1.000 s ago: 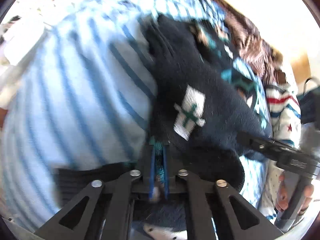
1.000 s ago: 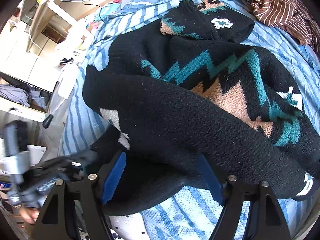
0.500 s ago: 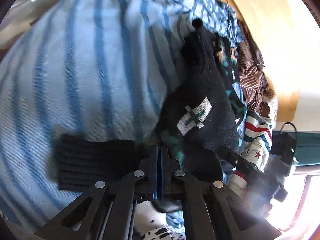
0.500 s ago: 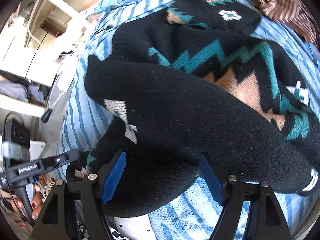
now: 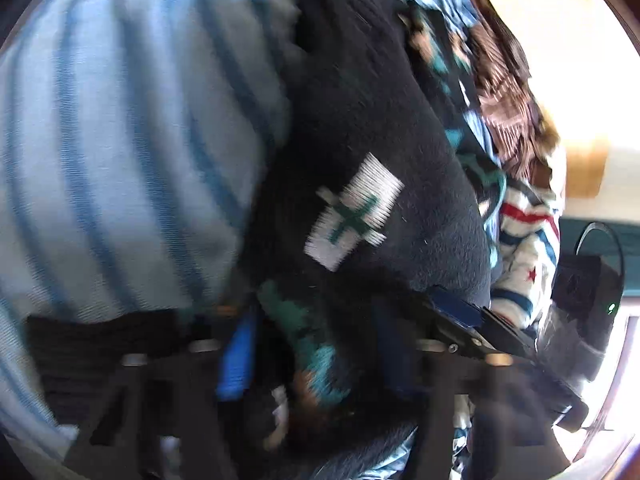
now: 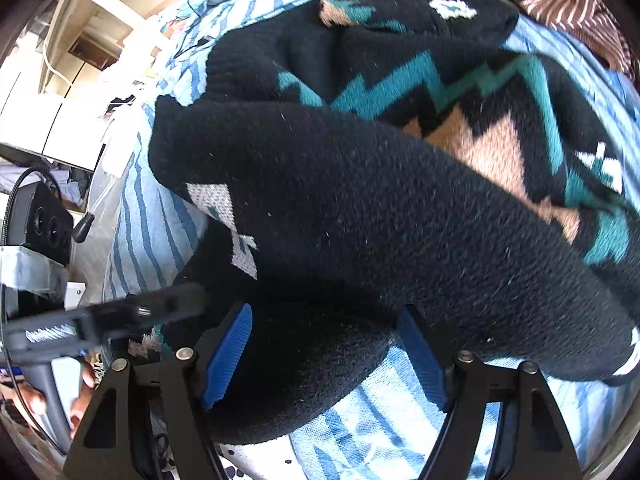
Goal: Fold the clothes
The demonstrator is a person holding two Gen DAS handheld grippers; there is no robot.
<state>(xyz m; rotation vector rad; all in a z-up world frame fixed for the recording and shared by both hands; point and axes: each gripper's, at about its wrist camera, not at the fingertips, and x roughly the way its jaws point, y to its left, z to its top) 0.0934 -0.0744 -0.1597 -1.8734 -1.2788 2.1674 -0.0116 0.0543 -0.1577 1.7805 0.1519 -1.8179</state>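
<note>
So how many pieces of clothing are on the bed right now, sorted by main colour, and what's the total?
Black patterned: 1, the sweater
Brown striped: 1, the brown top
White with red and blue stripes: 1, the star top
Total: 3, all on the blue striped bedspread

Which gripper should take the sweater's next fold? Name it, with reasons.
Probably right. The right gripper stands wide astride the near edge of the sweater; the left gripper has just been opening, knit loose between its jaws.
</note>
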